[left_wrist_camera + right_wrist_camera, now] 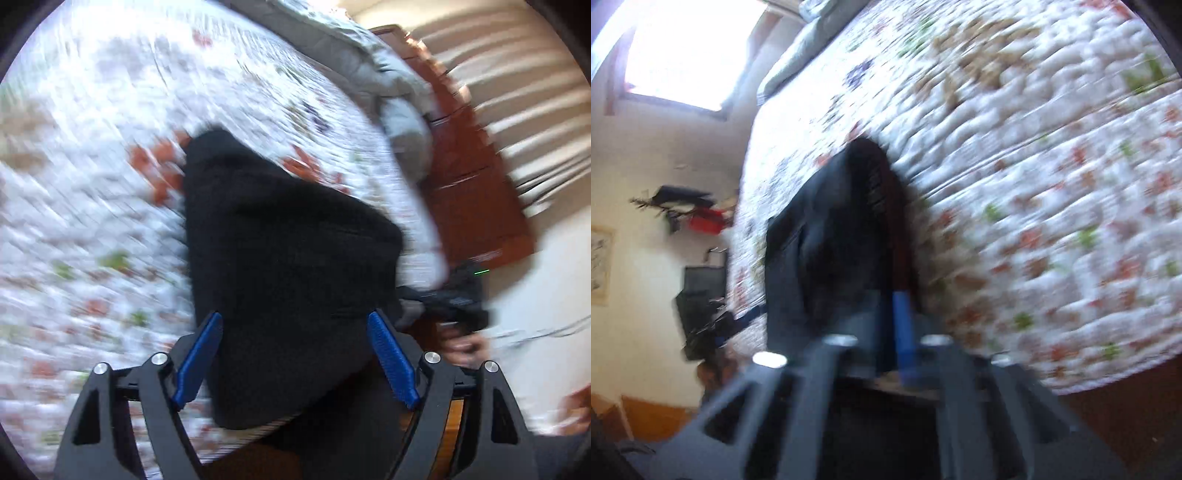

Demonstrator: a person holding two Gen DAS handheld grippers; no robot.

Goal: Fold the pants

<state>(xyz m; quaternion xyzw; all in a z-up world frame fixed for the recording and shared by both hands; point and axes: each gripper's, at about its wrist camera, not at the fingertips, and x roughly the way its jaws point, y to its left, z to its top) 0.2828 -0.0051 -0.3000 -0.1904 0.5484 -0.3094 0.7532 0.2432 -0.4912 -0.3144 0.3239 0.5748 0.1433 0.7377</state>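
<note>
Black pants (pixel 280 221) lie in a folded heap on the flowered quilt (pixel 92 147), near the bed's edge. My left gripper (pixel 295 315) hangs above their near end, open, its blue pads (pixel 199 362) wide apart and touching no cloth. In the right wrist view the pants (pixel 831 229) rise as a dark fold just ahead of my right gripper (pixel 892 295). Its blue fingers (pixel 901 325) look close together, but heavy blur hides whether cloth sits between them. The left wrist view also catches the right gripper (pixel 458 299), held in a hand (pixel 461 343) beside the bed.
A grey bunched duvet (pixel 369 66) lies at the head of the bed against a reddish wooden headboard (pixel 472 166). A bright window (pixel 683 48) and a pale wall stand to the left, with dark items (pixel 701 295) by the bed's side.
</note>
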